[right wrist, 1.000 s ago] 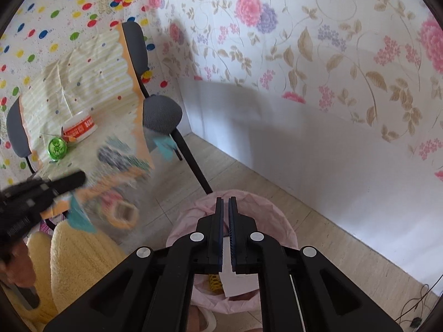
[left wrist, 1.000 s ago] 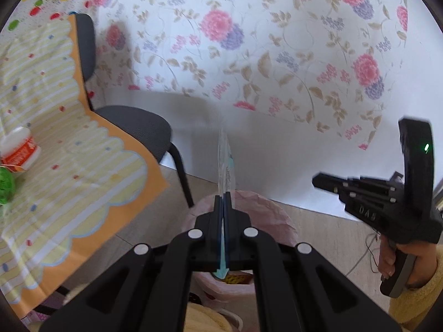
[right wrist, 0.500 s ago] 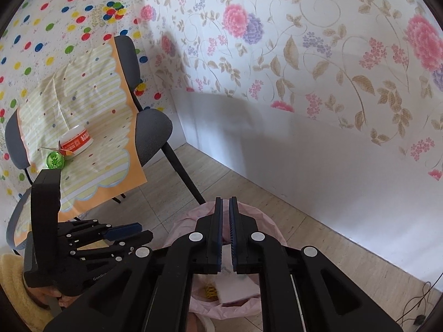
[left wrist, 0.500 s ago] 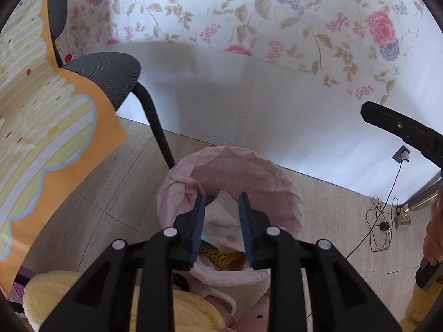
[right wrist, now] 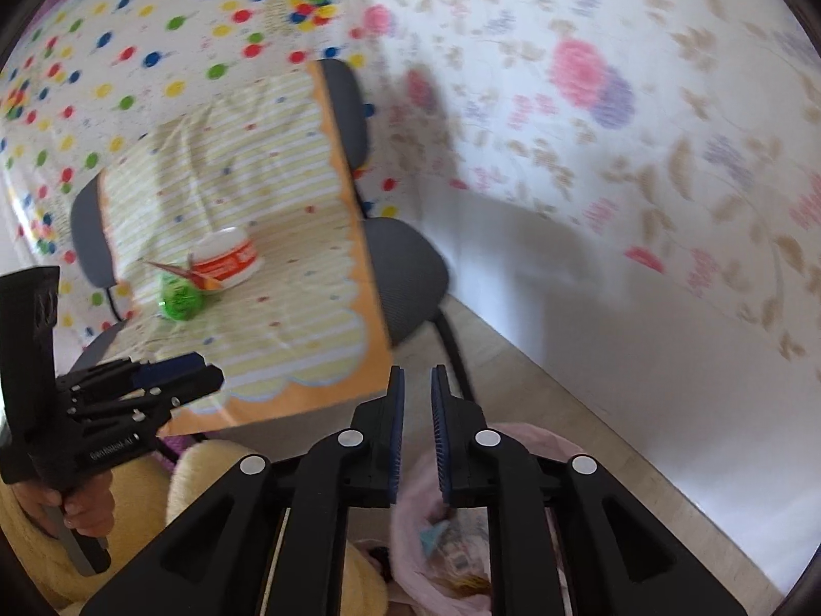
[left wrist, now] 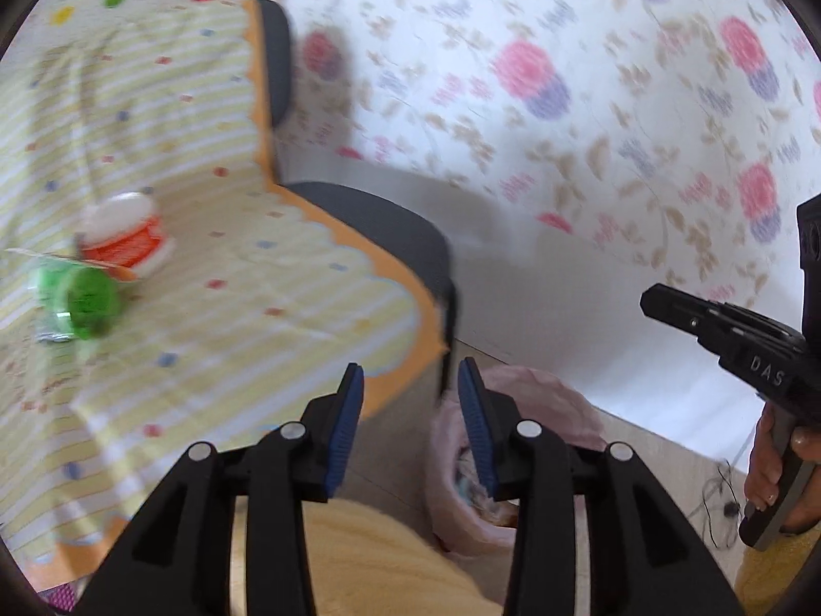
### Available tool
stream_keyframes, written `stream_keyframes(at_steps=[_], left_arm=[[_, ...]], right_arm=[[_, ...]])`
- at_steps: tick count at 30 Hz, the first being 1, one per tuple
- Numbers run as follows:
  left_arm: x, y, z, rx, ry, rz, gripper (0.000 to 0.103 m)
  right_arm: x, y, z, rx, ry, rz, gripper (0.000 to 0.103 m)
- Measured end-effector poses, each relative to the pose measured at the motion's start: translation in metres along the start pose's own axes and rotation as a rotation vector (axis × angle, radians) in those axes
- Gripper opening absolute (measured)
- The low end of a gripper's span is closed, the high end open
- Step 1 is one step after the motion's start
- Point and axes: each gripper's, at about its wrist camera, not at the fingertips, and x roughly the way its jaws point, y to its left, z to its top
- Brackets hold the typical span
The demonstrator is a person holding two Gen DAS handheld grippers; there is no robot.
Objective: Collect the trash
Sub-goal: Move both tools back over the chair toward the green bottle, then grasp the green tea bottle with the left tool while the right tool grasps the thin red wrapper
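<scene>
Both claws, left (left wrist: 410,410) and right (right wrist: 416,410), are spreading empty now that my wrappers have dropped into the pink bin (left wrist: 533,400) below, so I turn toward the cup (left wrist: 128,236) and green wrapper (left wrist: 87,303) left on the bench (left wrist: 287,318).

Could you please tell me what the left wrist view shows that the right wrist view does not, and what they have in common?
Only the left wrist view shows the right claw from the side and floor cables. Only the right wrist view shows the left claw from the side, a second chair and the dotted wall. Both show the striped cloth, white tub, green item and pink bin; both claws are opening, empty.
</scene>
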Motion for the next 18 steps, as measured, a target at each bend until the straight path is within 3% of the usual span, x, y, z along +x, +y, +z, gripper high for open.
stream_keyframes(at_steps=[9,18], left_arm=[[-0.074,0.112,-0.008,-0.167,-0.060,0.315,0.041],[-0.125,0.210,-0.026,-0.355,-0.062,0.542,0.042]], right_arm=[[0.056,0.125,0.052,-0.216,0.026,0.241,0.017],[0.109,0.219,0.081,-0.371,0.071,0.371,0.019]])
